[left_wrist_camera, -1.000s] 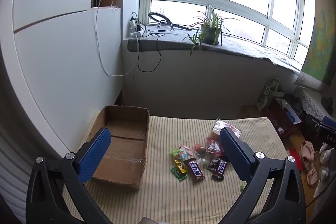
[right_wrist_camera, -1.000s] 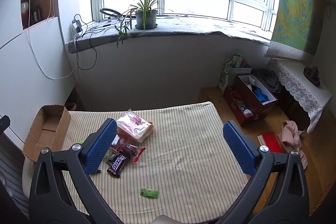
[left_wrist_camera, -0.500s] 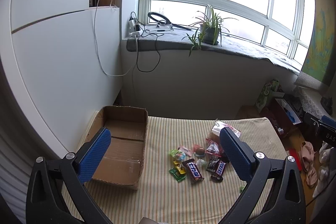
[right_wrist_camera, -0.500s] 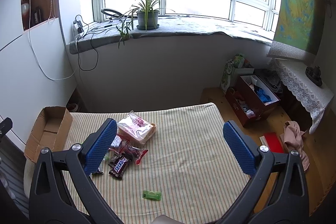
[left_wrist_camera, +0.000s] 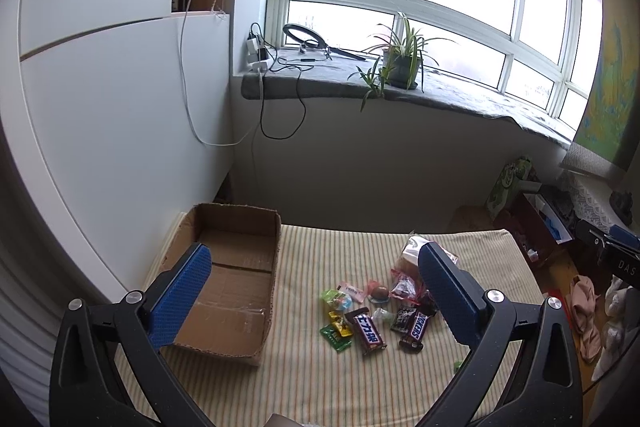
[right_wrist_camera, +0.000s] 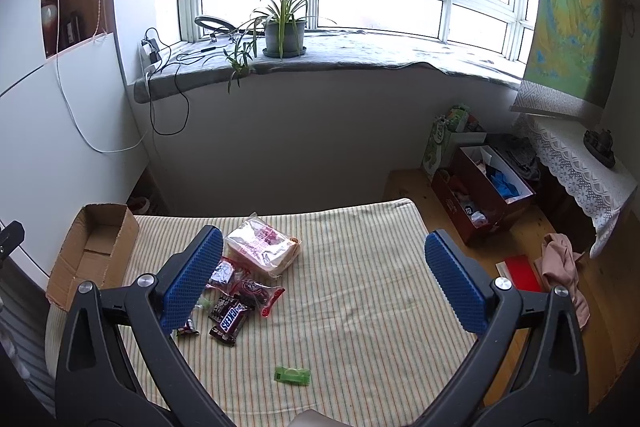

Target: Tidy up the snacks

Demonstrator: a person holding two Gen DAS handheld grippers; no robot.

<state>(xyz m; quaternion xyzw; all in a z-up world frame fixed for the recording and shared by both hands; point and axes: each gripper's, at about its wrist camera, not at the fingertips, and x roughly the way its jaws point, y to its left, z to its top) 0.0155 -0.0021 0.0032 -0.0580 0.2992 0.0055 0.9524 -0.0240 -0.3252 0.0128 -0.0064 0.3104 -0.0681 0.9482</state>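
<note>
Snacks are lying in a loose heap on the striped table cover, right of the cardboard box and well apart from it. The wrapped chocolate bars are looking light, fairly stiff and slick in their foil; gripping across the middle of the long sides is likely the safest hold. The clear bag of bread or cake is sitting at the far edge of the heap, likely soft and crushable, so a gentle pinch at a gathered end is suiting it better. One small green packet is lying alone, nearer the cameras. The box is standing open and showing only bare cardboard inside. The left gripper and right gripper are both hovering above the cover, spread wide, carrying nothing.
</note>
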